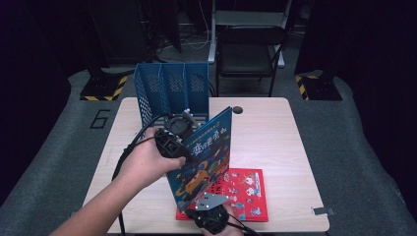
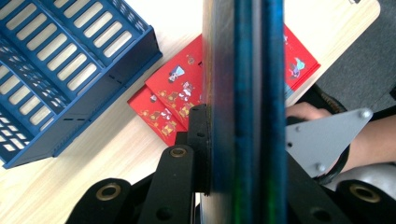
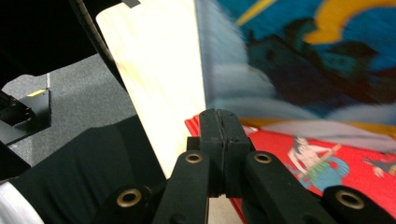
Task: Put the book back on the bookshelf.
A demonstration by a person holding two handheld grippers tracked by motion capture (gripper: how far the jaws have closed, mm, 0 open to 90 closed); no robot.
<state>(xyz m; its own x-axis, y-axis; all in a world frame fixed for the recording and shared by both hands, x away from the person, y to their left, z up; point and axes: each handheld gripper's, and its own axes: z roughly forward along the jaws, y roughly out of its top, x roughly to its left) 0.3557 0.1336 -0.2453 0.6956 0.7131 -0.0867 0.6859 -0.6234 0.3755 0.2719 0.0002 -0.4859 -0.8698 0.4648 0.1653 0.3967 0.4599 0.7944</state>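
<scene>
Two claws at work: our left claw (image 1: 183, 147) clamps the blue picture book (image 1: 204, 155) upright on the worktop (image 1: 275, 147), over the red book (image 1: 248, 191). Right claw (image 3: 223, 128) is pinched empty, jaws together, by the book's bottom edge. We'd keep it vertical, aim for the blue file rack (image 1: 172, 91) slot w/o tilting.

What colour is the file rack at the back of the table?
Blue, with slotted walls: the file rack shows best in the high view.
</scene>
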